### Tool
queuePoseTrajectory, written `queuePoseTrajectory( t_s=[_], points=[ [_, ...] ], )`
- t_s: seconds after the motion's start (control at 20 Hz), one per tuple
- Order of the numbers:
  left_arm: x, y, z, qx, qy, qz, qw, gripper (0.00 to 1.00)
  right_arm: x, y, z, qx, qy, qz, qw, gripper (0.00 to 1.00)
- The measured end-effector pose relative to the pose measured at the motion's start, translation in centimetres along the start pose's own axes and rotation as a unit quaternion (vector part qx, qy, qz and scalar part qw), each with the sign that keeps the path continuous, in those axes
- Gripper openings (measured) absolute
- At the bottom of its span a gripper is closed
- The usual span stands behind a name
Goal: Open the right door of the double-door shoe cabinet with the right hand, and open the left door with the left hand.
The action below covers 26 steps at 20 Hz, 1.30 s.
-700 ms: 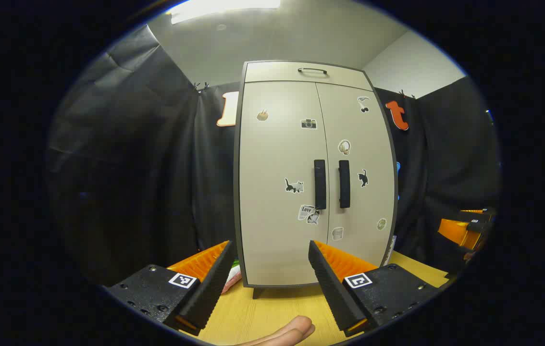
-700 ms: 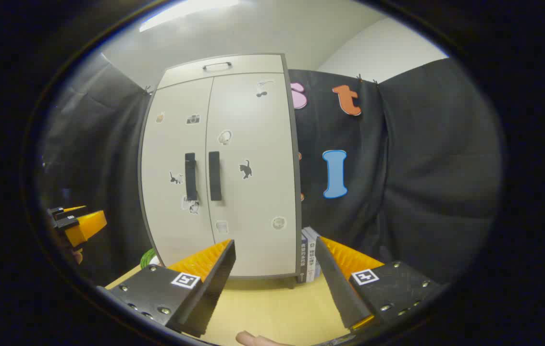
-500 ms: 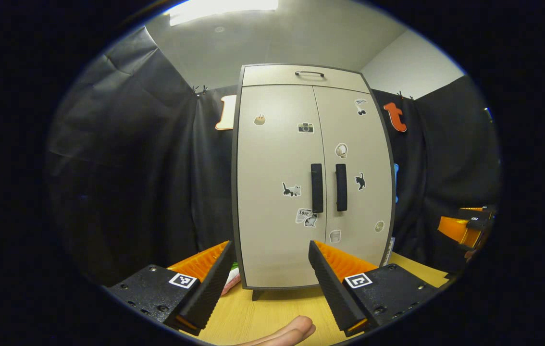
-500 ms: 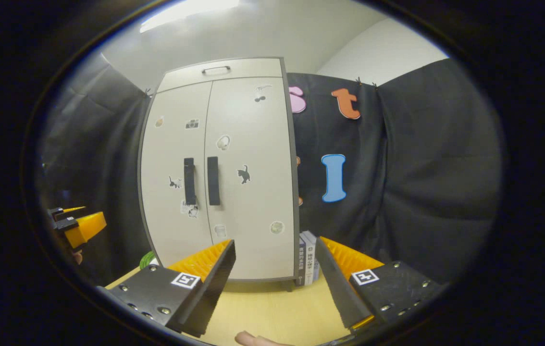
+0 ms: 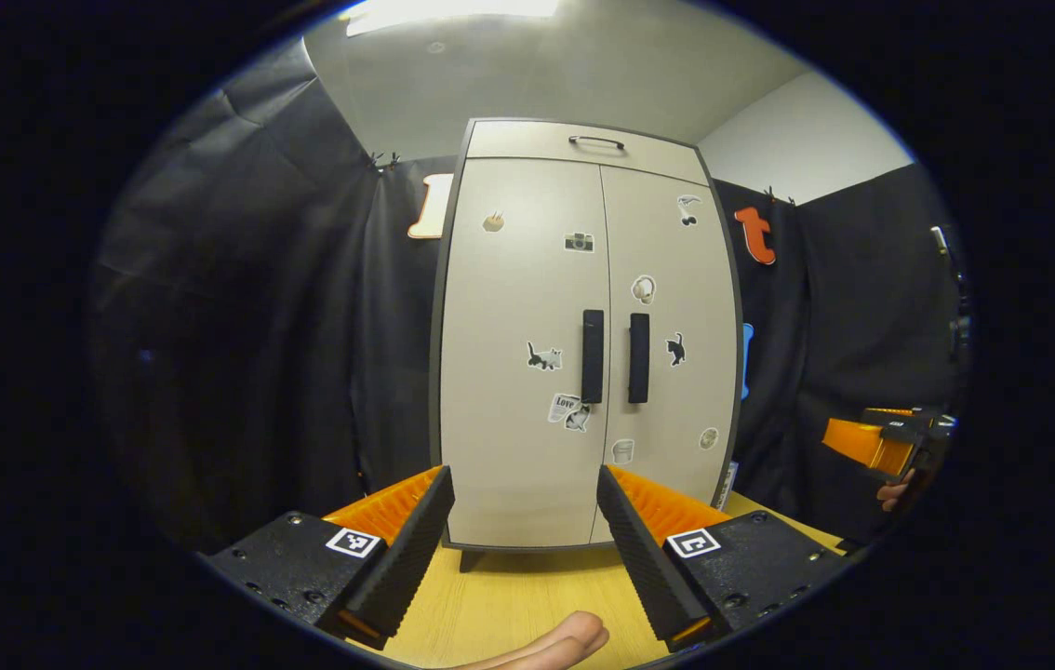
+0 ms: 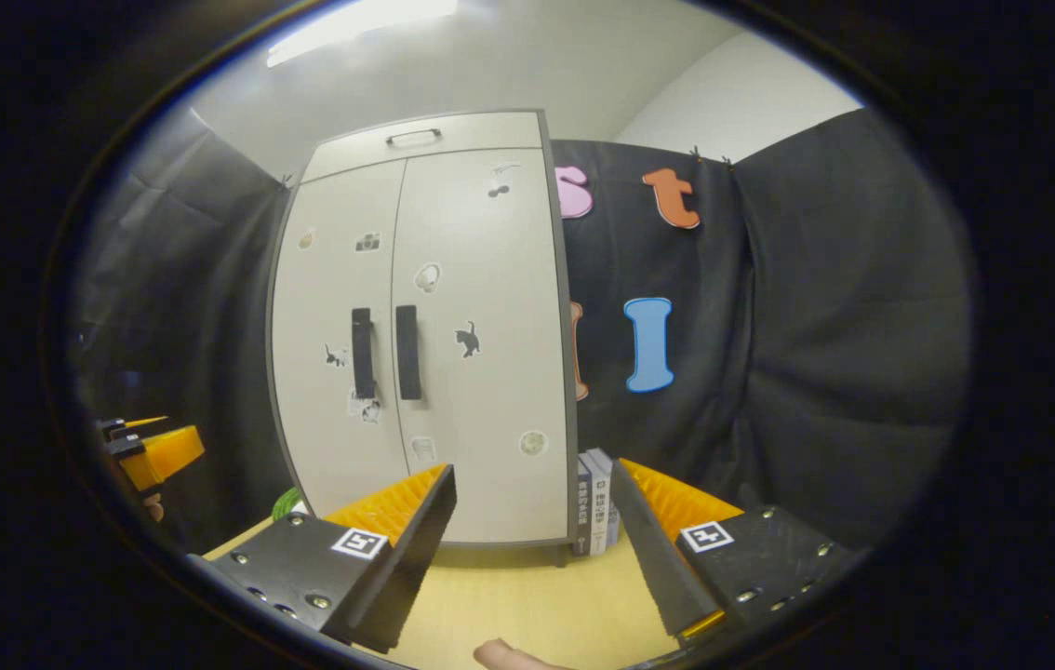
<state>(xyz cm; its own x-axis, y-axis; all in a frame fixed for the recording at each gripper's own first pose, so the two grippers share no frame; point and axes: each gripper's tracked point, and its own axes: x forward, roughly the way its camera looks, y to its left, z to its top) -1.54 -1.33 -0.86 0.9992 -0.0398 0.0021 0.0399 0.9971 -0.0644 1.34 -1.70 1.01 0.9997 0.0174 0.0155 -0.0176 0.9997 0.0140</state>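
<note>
At the back of the wooden worktop (image 5: 527,596) stands the shoe cabinet (image 5: 583,344), upright against the black cloth wall, both doors closed. The left door (image 5: 514,307) and right door (image 5: 681,391) meet at a centre seam; a dark vertical bar handle sits just beside the seam on each: left handle (image 5: 593,356), right handle (image 5: 639,358). A drawer front with its own small handle (image 5: 596,141) runs across the top.

Left tool (image 5: 523,521): fingers spread wide, holding nothing, well short of the cabinet. Right tool (image 6: 532,521): likewise spread and empty, also well back.

Handling judgement: the doors look like rigid flat panels on side hinges, probably light to swing. The bar handles are the only sensible purchase, stiff and narrow enough to pinch across. The cabinet stands on short legs and may shift if pulled hard.

Contents: cannot tell, doors shut. Stickers dot both door faces. A few books (image 6: 594,502) stand just beside the cabinet's right side; something green (image 6: 284,503) lies at its left foot.
</note>
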Motion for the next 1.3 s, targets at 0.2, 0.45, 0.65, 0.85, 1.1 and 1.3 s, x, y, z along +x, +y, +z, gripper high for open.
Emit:
queuePoseTrajectory(
  t_s=[0.2, 0.45, 0.65, 0.85, 1.1, 1.3],
  points=[
    [-0.7, 1.1, -0.6, -0.008, -0.004, 0.003, 1.000, 0.96, 2.6, 0.3, 1.1, -0.006, -0.004, 0.003, 1.000, 0.99],
    [-0.6, 2.9, -2.8, -0.014, 0.011, 0.010, 1.000, 0.96, 7.7, 3.8, 3.3, -0.013, -0.017, 0.044, 0.999, 0.98],
    [0.1, 5.4, -4.3, -0.025, 0.021, 0.027, 0.999, 0.96, 13.2, 9.6, 4.6, -0.012, -0.025, 0.085, 0.996, 0.98],
    [0.8, 7.8, -6.0, -0.016, 0.045, 0.044, 0.998, 0.96, 17.5, 16.0, 4.3, -0.041, -0.009, 0.113, 0.993, 0.99],
    [0.7, 9.2, -6.7, -0.009, 0.045, 0.040, 0.998, 0.96, 21.6, 18.6, 3.7, -0.061, 0.002, 0.063, 0.996, 0.98],
    [0.7, 9.8, -6.8, -0.005, 0.040, 0.036, 0.999, 0.96, 24.1, 18.6, 4.2, -0.011, 0.005, 0.035, 0.999, 0.98]
  ],
)
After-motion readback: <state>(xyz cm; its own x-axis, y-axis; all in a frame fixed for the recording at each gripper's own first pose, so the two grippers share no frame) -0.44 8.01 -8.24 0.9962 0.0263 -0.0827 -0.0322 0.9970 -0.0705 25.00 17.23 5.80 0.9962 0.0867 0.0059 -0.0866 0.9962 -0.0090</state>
